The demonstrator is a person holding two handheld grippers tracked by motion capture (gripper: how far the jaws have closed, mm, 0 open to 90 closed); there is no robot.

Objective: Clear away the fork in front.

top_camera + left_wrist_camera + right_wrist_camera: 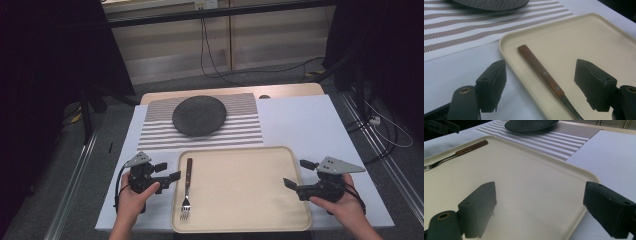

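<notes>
A fork with a brown wooden handle lies along the left side of a cream tray, tines toward the near edge. My left gripper hovers at the tray's left rim, open. In the left gripper view the fork handle lies on the tray beneath the gap of the left gripper, and neither pad touches it. My right gripper is open over the tray's right rim, with nothing between its fingers. In the right gripper view the right gripper faces bare tray, with the fork far off.
A dark round plate rests on a striped placemat behind the tray. White table covering stretches to the right. Cables lie on the floor beyond the table.
</notes>
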